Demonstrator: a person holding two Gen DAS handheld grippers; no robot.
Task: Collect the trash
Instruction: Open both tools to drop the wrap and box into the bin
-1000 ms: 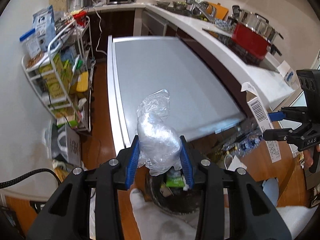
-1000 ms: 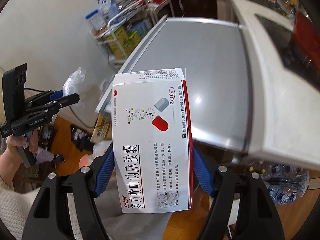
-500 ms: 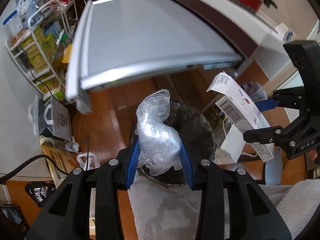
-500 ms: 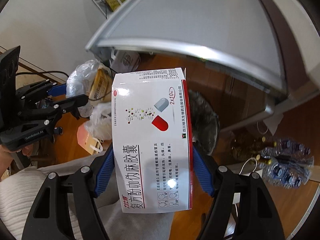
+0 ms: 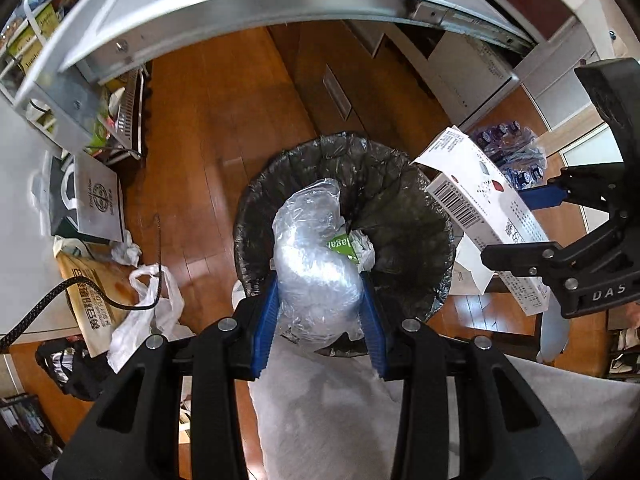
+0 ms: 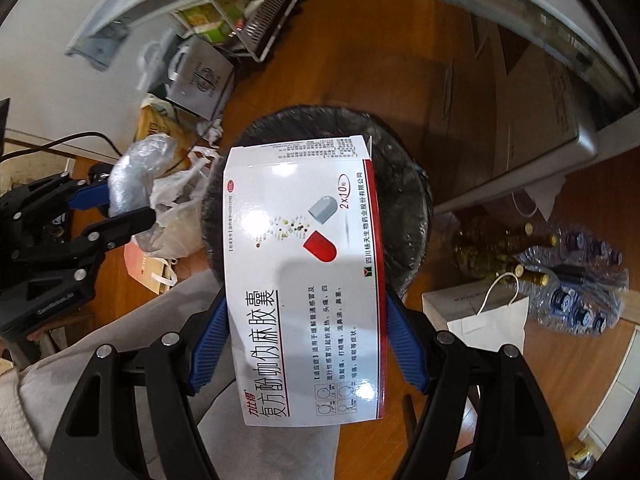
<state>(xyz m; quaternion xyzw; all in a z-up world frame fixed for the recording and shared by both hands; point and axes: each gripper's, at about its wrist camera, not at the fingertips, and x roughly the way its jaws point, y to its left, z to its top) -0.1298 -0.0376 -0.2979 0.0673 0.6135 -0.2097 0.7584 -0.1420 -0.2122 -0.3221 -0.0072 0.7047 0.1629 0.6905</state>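
One lined bin (image 5: 404,216), green pkt (image 5: 340,245) inside

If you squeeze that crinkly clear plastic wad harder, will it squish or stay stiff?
Probably squish: the clear plastic wad is crumpled film, already bulging around the left gripper pads. It looks light, so it would likely drop softly into the black-lined trash bin below.
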